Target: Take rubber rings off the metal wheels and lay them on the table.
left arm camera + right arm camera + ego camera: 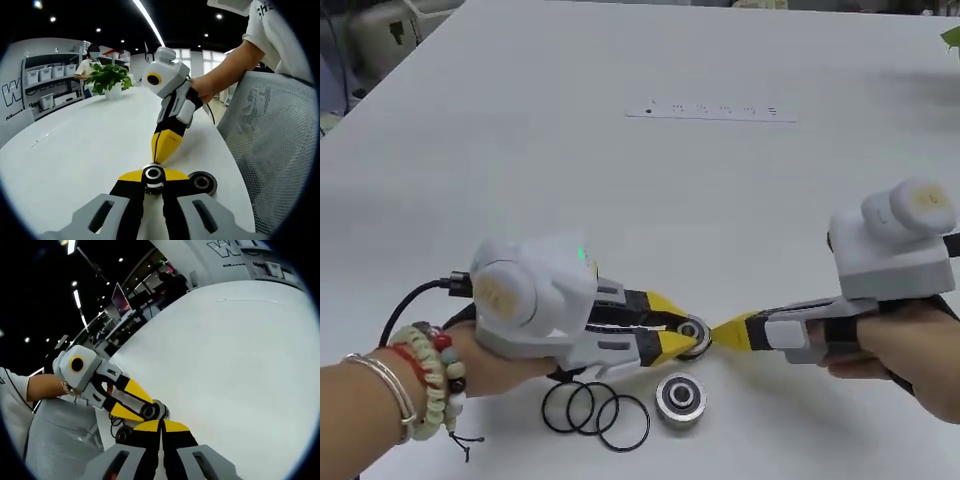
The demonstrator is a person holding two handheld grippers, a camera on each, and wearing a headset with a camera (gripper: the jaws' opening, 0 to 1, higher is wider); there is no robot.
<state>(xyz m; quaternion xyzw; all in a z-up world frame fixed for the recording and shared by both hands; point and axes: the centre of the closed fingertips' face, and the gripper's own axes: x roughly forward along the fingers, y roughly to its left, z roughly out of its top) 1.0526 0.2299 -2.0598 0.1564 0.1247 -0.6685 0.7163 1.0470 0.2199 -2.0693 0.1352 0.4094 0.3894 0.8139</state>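
1. The left gripper (685, 333) clamps a wheel (695, 332) low over the table (620, 200).
2. The right gripper (723, 333), jaws pressed together, meets its rim; ring-stripping looks underway.
3. Next: pull the ring clear and lay it beside the three rings (595, 408).

Bright, even light comes from long ceiling lamps (150, 22) onto the white table (720, 200). Shadows are soft and pale. Both gripper views bend at their edges. The table's far edge is blurry.

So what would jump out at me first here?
Two yellow-tipped grippers meet near the front of the white table: the left gripper clamps a small metal wheel, and the right gripper touches it with its shut tip. Beside them lie three black rubber rings and a second wheel.
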